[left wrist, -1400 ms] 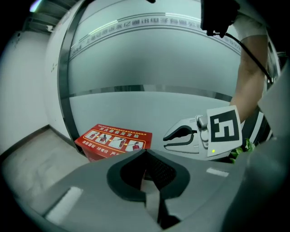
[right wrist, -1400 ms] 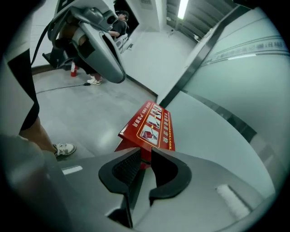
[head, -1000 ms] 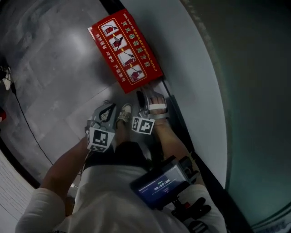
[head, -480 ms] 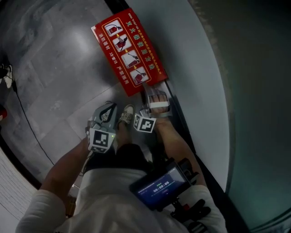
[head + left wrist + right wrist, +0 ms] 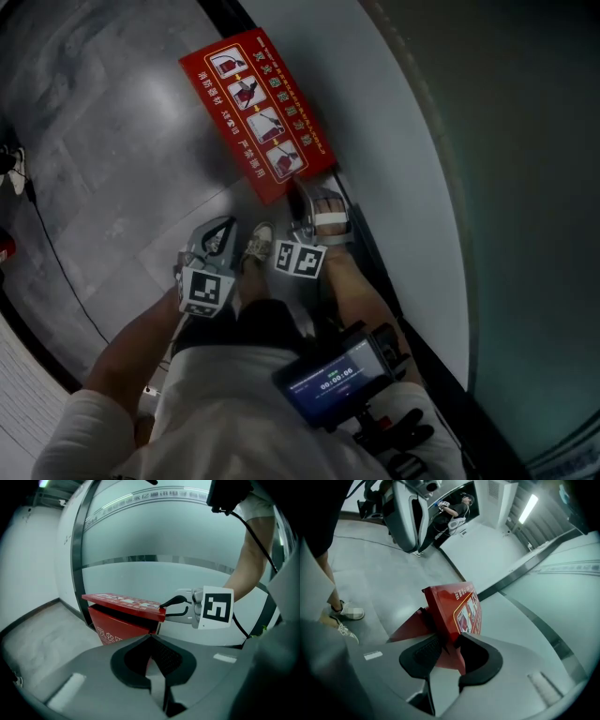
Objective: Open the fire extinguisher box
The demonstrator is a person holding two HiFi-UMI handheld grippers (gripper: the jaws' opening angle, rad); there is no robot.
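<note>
Head view: shows the box (image 5: 255, 112) at 12 o'clock, against the wall (image 5: 375, 141); right gripper (image 5: 306, 190) at its near end, left gripper (image 5: 223, 230) at 9 o'clock of that one, apart from the box.
Left gripper view: jaws together, empty; lid (image 5: 124, 603) at 12 o'clock, lifted a little.
Right gripper view: jaws just closing, now half open, pinching the lid corner.

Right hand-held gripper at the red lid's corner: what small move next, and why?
Probably raise the lid slightly: the right hand-held gripper has just been closing its jaws on the lid's corner, and the lid already stands ajar above the box.
</note>
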